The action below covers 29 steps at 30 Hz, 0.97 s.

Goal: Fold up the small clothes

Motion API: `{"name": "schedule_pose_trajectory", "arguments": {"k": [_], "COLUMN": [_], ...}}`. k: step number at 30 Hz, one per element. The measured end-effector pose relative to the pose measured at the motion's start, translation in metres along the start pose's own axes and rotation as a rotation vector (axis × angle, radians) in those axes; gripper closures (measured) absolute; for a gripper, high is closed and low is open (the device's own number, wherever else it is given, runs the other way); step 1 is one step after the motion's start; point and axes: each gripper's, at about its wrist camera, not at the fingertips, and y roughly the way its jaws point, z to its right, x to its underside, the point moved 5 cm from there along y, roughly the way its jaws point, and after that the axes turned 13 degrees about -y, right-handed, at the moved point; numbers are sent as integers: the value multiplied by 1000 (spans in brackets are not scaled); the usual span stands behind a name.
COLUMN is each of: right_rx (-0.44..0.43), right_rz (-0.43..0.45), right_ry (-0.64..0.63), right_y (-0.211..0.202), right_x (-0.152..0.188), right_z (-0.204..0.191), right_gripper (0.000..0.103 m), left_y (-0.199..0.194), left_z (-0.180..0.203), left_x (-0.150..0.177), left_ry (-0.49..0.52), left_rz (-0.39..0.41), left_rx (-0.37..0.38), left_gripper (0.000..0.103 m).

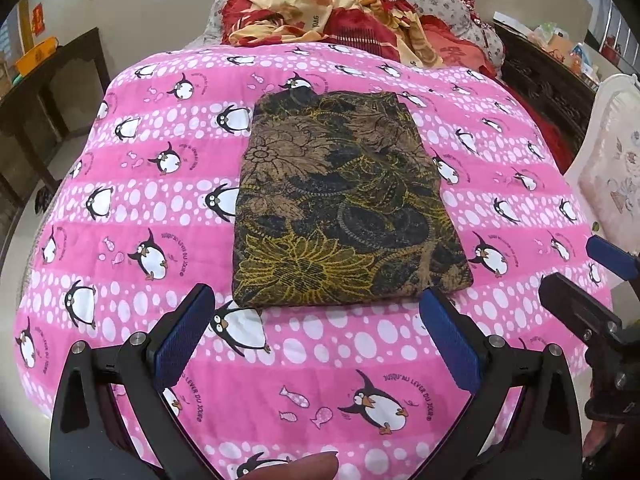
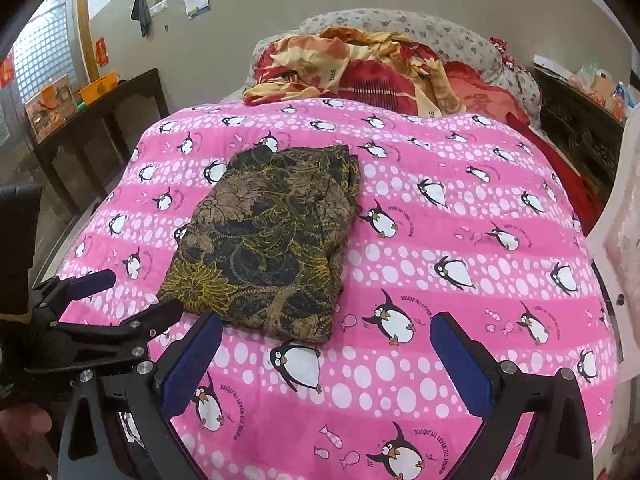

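Note:
A dark brown, black and yellow floral garment (image 1: 340, 200) lies folded into a flat rectangle on the pink penguin quilt (image 1: 120, 208). My left gripper (image 1: 316, 304) is open just short of its near edge, nothing between the blue pads. In the right wrist view the same folded garment (image 2: 268, 240) sits ahead and to the left. My right gripper (image 2: 326, 330) is open over bare quilt (image 2: 460, 240), its left pad close to the garment's near corner. The right gripper (image 1: 600, 276) shows at the left wrist view's right edge, and the left gripper (image 2: 112, 296) at the other view's left edge.
A heap of red and orange bedding (image 1: 340, 12) and a grey floral pillow (image 2: 420, 28) lie at the bed's far end. A dark wooden table (image 2: 104, 120) stands left of the bed, a dark cabinet (image 1: 544, 80) and a white padded chair (image 1: 612, 160) on the right.

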Motion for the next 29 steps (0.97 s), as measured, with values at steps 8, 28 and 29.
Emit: {"name": "schedule_pose_trajectory", "arguments": {"k": [8, 28, 29], "right_rx": [-15, -39, -38], "right_rz": [5, 5, 4], "right_ry": [3, 1, 0], "right_y": [1, 5, 6], "right_x": [0, -1, -1], "right_z": [0, -1, -2], "right_gripper": [0, 0, 0], "left_y": [3, 5, 5], "left_z": [1, 4, 4], "left_x": [1, -1, -1], "left_ry": [4, -16, -11], "left_rz": [-7, 17, 18], "left_rx": [-3, 38, 31], "left_gripper": [1, 1, 1]}}
